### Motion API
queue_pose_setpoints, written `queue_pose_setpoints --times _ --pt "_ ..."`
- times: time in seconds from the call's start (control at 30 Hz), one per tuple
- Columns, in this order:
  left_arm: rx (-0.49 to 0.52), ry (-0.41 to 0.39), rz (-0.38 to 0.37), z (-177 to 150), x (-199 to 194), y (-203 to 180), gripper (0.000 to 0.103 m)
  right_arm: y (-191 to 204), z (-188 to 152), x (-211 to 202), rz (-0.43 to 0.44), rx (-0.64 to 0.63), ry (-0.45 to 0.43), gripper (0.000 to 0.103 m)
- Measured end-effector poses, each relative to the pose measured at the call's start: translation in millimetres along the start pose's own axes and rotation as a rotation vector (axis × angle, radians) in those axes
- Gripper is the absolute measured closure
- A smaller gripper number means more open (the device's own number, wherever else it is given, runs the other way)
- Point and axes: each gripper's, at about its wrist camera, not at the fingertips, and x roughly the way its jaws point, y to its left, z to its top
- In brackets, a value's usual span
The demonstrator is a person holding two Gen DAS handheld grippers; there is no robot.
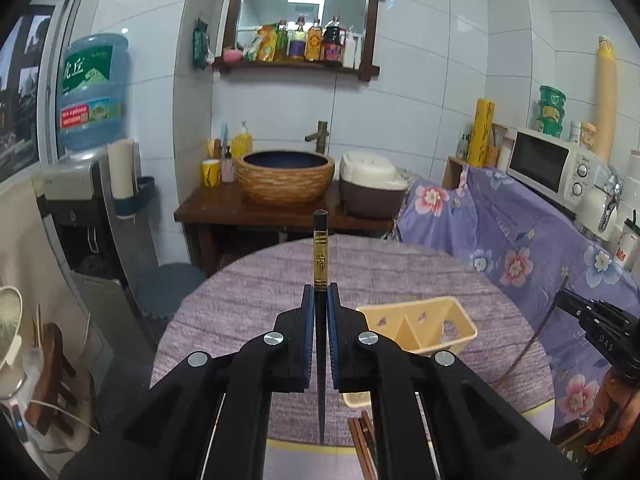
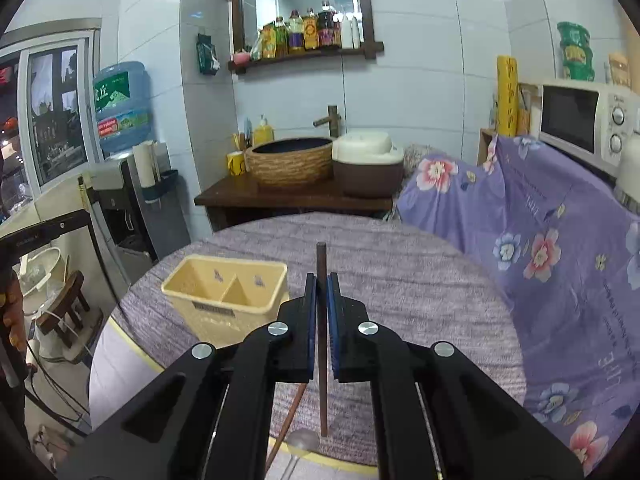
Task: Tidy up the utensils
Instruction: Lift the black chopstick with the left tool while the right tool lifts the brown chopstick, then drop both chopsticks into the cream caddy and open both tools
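My left gripper (image 1: 320,292) is shut on a black chopstick (image 1: 320,256) with a gold band, held upright above the round table. A cream two-compartment utensil holder (image 1: 420,324) stands on the table just right of that gripper; it also shows in the right wrist view (image 2: 224,288), left of my right gripper. My right gripper (image 2: 322,280) is shut on a brown chopstick (image 2: 321,260), held upright over the table. Another brown utensil handle (image 2: 292,412) lies below it near the table's front edge, beside a clear spoon bowl (image 2: 302,438).
The round table has a purple knitted cloth (image 2: 400,264). A floral purple sheet (image 2: 560,240) covers furniture at right, with a microwave (image 2: 580,120) on it. Behind stand a basin (image 2: 290,162), a rice cooker (image 2: 366,164) and a water dispenser (image 2: 120,168). The right gripper's body (image 1: 600,332) shows at right.
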Motion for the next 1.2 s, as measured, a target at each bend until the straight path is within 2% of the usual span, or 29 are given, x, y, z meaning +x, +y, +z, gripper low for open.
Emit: queue_pose_setpoints --times 0.3,0.43,0.57,0.63,0.93,1.2 --pt "0.043 -0.134 -0.05 72 -29 -32 0.096 45 97 -18 -0.016 -0.136 -0.167 0.097" --pt "0.065 -0.157 -0.058 84 -23 -52 0.096 64 112 -18 -0.004 -0.161 -0.216 0.097" --pt "0.069 -0.133 -0.067 70 -3 -62 0.096 67 105 -7 0.039 -0.116 -0.214 0.097" --pt "0.063 -0.111 -0.066 58 11 -64 0.101 65 97 3 0.051 -0.089 -0.202 0.097" --pt "0.042 0.006 -0.054 7 62 -59 0.101 62 38 57 0.077 -0.06 -0.041 0.097" --pt "0.033 0.046 -0.062 -20 65 -49 0.101 57 13 69 0.087 -0.045 -0.009 0.097"
